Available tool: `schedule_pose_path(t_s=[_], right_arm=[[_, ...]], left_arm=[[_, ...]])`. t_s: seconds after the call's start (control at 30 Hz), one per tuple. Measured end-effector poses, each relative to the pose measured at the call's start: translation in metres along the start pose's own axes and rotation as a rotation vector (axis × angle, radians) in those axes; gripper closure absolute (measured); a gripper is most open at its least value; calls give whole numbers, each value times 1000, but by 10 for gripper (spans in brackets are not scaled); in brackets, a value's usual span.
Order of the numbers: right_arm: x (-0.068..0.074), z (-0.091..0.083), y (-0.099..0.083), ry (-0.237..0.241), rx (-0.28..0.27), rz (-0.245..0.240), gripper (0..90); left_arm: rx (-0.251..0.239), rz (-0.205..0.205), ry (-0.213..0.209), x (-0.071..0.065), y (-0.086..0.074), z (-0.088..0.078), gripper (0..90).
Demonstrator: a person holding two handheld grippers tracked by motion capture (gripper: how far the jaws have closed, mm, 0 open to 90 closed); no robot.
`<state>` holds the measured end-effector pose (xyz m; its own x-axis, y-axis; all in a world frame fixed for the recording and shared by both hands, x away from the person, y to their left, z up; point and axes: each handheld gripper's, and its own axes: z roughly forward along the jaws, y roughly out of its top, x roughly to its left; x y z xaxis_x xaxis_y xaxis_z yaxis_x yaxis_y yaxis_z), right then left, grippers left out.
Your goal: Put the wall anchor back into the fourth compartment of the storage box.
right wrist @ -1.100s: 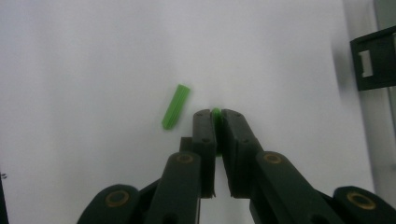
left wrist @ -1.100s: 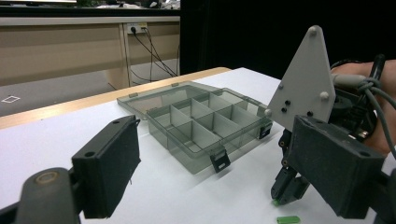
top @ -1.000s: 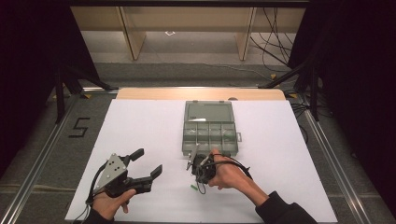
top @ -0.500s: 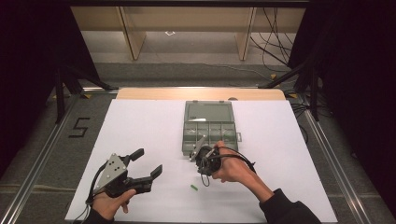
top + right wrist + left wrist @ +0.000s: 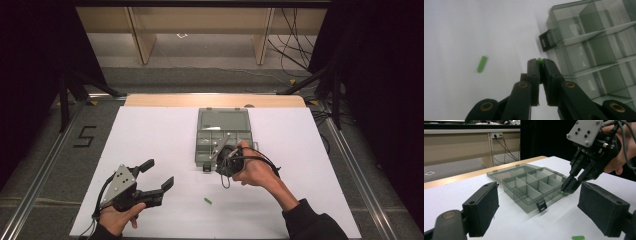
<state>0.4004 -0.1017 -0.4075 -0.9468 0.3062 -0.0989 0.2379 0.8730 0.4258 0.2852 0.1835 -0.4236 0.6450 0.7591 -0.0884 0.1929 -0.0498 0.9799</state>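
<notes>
Green plastic shows between the jaws of my right gripper (image 5: 539,65): a small green piece (image 5: 539,60) is pinched at the tips, which are closed on it. This gripper hangs just above the near edge of the translucent grey compartment box (image 5: 206,147), beside its black latch (image 5: 541,206). The box lies open on the white table (image 5: 150,135), lid flat behind it. A second green piece (image 5: 207,201) lies on the table, nearer me. My left gripper (image 5: 156,174) rests low at the left, jaws spread wide, holding nothing.
</notes>
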Motion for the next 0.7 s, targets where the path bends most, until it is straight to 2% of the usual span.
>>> schedule_pose_path(t_s=[0.1,0.27,0.37,0.7], right_arm=[[-7,-4,-2,-14,-16,26,844],[-14,-10,-2,-27,-34,35,844],[-22,-14,-4,-53,-51,50,844],[-42,-19,-9,-88,-67,99,844]], left_arm=[[0,0,0,0,0,0,159],[1,4,-1,0,0,0,159],[2,3,-1,0,0,0,158],[3,4,1,0,0,0,159]])
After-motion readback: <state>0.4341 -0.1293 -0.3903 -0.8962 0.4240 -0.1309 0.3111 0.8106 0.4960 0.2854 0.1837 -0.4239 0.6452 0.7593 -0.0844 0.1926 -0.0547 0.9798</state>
